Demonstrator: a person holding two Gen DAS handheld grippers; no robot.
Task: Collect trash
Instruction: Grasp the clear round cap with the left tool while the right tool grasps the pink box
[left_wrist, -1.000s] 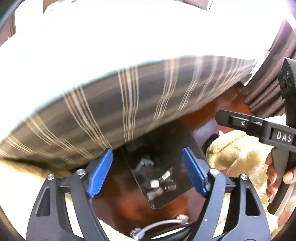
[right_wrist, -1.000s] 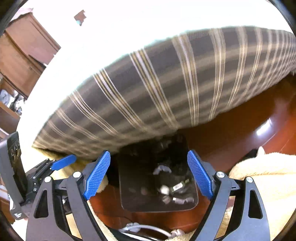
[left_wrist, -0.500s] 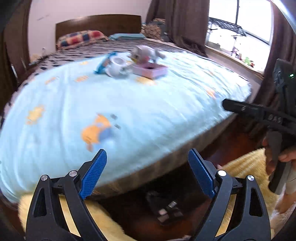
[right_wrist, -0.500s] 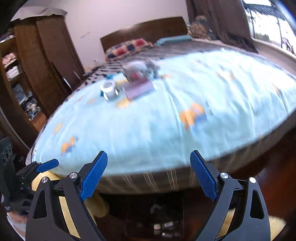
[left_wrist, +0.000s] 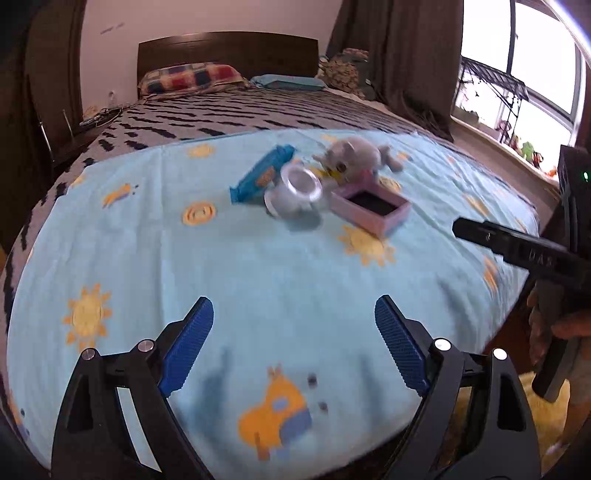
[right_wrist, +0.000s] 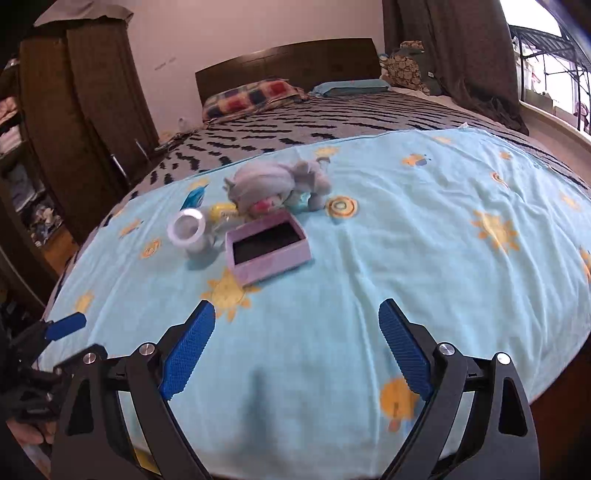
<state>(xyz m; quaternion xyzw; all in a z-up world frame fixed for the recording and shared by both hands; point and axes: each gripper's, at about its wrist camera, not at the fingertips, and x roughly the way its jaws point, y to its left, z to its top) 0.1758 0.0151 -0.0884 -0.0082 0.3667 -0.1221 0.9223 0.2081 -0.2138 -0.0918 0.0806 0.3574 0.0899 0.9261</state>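
On the light blue blanket (left_wrist: 258, 280) lie a blue wrapper (left_wrist: 262, 173), a silvery tin cup on its side (left_wrist: 295, 190), an open pink box (left_wrist: 371, 208) and a grey plush toy (left_wrist: 354, 155). In the right wrist view the cup (right_wrist: 188, 230), pink box (right_wrist: 267, 245), plush toy (right_wrist: 280, 184), a yellow wrapper (right_wrist: 221, 212) and the blue wrapper (right_wrist: 194, 197) show. My left gripper (left_wrist: 293, 343) is open and empty above the blanket's near edge. My right gripper (right_wrist: 295, 345) is open and empty too, well short of the items.
The bed has a dark patterned cover (left_wrist: 240, 110), pillows (left_wrist: 188, 77) and a wooden headboard (left_wrist: 229, 48). A dark wardrobe (right_wrist: 88, 122) stands at left, curtains (left_wrist: 399, 62) and a window (left_wrist: 517, 85) at right. A yellow fluffy rug (left_wrist: 546, 406) lies by the bed.
Both grippers have risen from the trash bin under the bed's edge to above the blanket. The bin is out of view; the items on the bed now show closer.
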